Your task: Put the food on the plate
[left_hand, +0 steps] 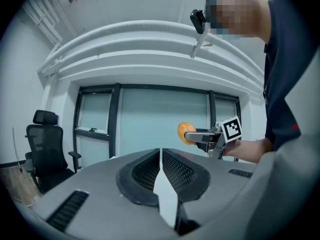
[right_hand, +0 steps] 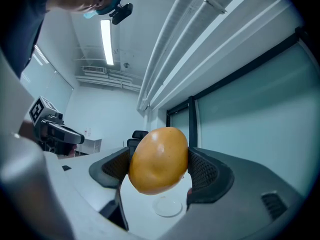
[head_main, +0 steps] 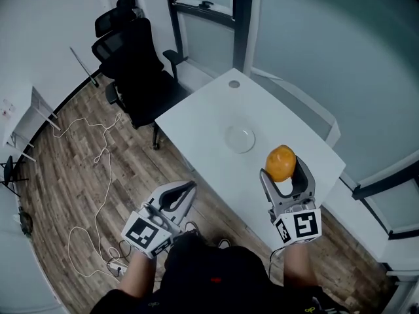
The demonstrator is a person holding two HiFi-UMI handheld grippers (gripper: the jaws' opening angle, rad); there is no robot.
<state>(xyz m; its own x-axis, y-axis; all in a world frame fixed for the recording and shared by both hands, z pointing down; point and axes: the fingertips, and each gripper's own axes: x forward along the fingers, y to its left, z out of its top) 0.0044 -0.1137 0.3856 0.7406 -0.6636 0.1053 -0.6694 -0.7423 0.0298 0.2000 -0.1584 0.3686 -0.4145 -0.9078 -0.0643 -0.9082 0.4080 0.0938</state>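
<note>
There is one food (head_main: 281, 162), one plate (head_main: 240, 139), one desk (head_main: 216, 106), one chair (head_main: 137, 64) and two tools.

The food is round and orange. It sits right between the two jaws of the right tool (head_main: 286, 175). The jaws are open just as wide as the food and press on it from both sides. The food sticks out a little past the jaw tips. The tool holds it up in the air over the near right part of the white desk.

The plate is clear and round. It lies flat in the middle of the desk, a little to the far left of the food, and does not touch it.

The left tool (head_main: 186, 188) is at the near left, off the desk edge and over the wood floor. Its jaws are shut tight together with nothing between them.

The black chair stands at the far left of the desk. A thin white cord (head_main: 105, 175) lies on the floor.
</note>
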